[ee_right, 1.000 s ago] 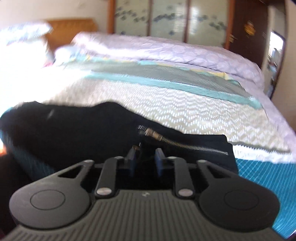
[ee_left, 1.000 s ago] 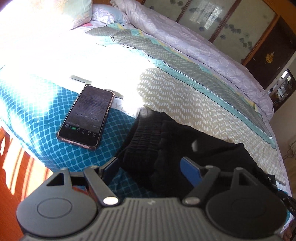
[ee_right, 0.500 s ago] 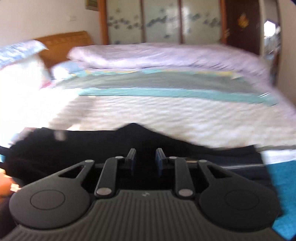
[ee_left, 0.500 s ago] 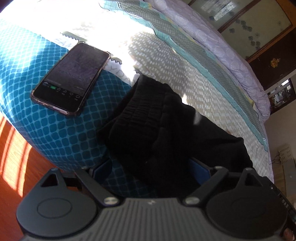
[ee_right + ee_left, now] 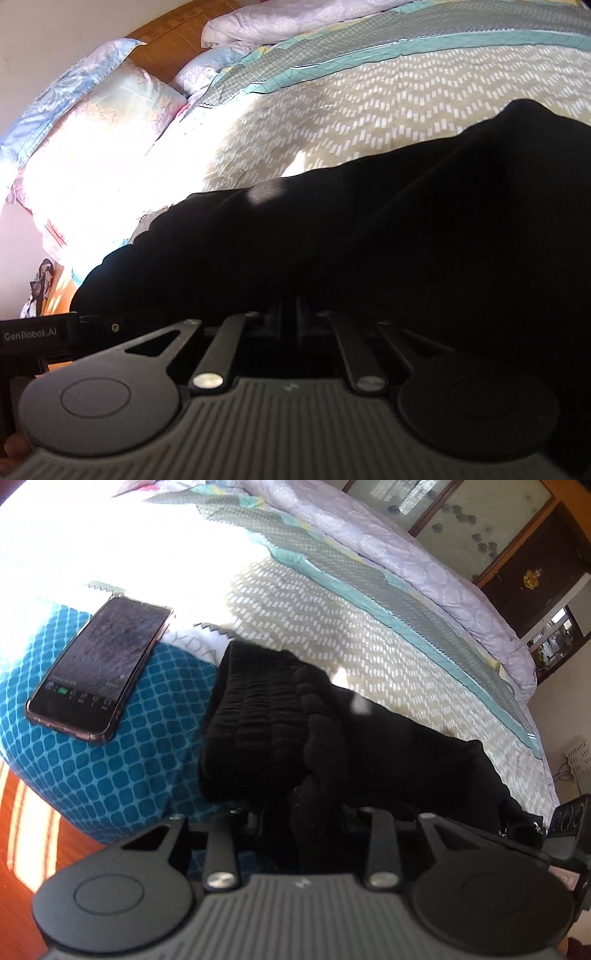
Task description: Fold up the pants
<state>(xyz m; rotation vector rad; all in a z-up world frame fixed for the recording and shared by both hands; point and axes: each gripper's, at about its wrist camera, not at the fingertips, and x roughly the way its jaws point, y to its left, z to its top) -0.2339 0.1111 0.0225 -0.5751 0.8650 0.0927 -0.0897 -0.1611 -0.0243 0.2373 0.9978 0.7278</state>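
Black pants [image 5: 295,716] bunched at the bed [image 5: 369,657] edge, long axis running rightward from the phone [image 5: 99,668]. Left tongs [image 5: 303,812] just closed, clamping waistband end; right tongs [image 5: 299,314] pinched together on cloth farther along.

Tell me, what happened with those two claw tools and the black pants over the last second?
The left gripper came in over the pants; its jaws have just been closing and now pinch a bunch of cloth by the waistband. The right gripper swung across the pants, its jaws closing to nearly shut with cloth between them. The phone and bed cover stayed put.
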